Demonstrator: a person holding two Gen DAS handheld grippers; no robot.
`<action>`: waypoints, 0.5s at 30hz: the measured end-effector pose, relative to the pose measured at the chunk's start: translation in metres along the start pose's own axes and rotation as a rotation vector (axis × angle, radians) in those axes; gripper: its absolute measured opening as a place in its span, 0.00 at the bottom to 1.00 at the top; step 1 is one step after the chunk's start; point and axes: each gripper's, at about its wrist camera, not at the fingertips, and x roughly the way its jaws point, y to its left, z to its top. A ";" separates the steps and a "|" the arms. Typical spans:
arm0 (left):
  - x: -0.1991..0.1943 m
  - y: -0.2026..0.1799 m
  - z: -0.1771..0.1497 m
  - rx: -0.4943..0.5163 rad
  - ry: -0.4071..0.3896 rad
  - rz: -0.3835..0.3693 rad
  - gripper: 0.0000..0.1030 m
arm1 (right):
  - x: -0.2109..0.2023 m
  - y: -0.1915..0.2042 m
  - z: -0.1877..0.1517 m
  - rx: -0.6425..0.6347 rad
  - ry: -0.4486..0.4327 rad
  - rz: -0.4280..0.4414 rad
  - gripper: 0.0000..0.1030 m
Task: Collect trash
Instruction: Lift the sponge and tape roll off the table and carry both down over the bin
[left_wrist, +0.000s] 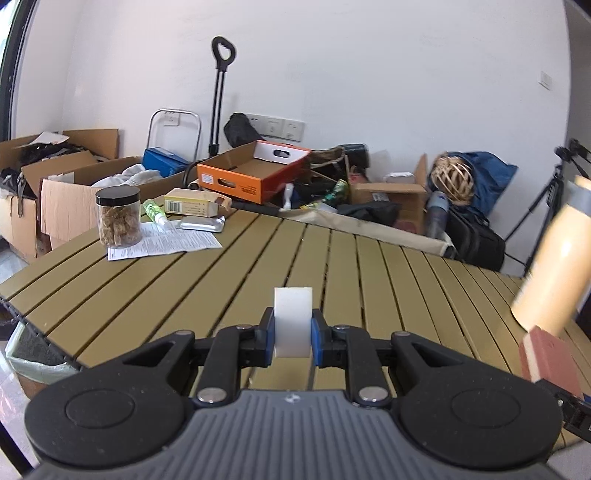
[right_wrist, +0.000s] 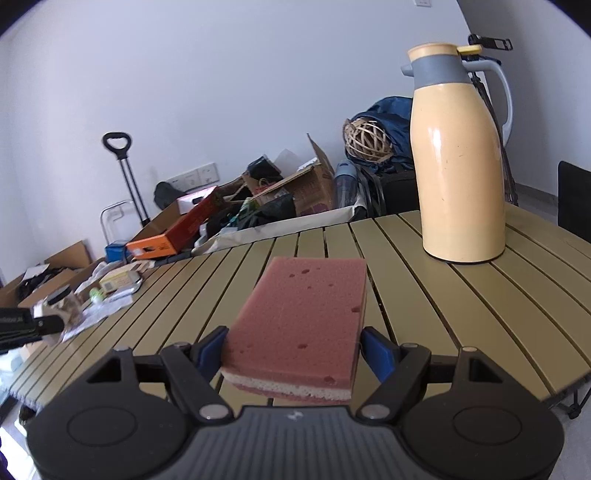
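Observation:
My left gripper (left_wrist: 293, 328) is shut on a small white foam block (left_wrist: 292, 317), held upright above the slatted olive table (left_wrist: 229, 273). My right gripper (right_wrist: 293, 350) is shut on a pink sponge (right_wrist: 301, 317) with a white middle layer, carried flat over the table (right_wrist: 461, 306). The sponge (left_wrist: 550, 360) also shows at the right edge of the left wrist view. The left gripper (right_wrist: 22, 326) appears blurred at the left edge of the right wrist view. A printed paper sheet (left_wrist: 166, 242) and a silver foil pack (left_wrist: 201, 223) lie at the table's far left.
A jar with a black lid (left_wrist: 118, 216), a green bottle (left_wrist: 154, 211) and a yellow box (left_wrist: 194, 202) sit by the paper. A tall cream thermos (right_wrist: 458, 158) stands far right. A lined bin (left_wrist: 35, 363) is under the table's left edge. Cardboard boxes and bags crowd the floor behind.

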 end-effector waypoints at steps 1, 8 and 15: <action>-0.006 -0.002 -0.006 0.008 0.002 -0.008 0.19 | -0.007 0.000 -0.005 -0.009 -0.001 0.006 0.74; -0.041 -0.019 -0.043 0.072 0.022 -0.074 0.19 | -0.046 -0.001 -0.040 -0.052 -0.001 0.031 0.74; -0.064 -0.035 -0.083 0.140 0.070 -0.124 0.19 | -0.075 -0.005 -0.071 -0.073 0.045 0.039 0.74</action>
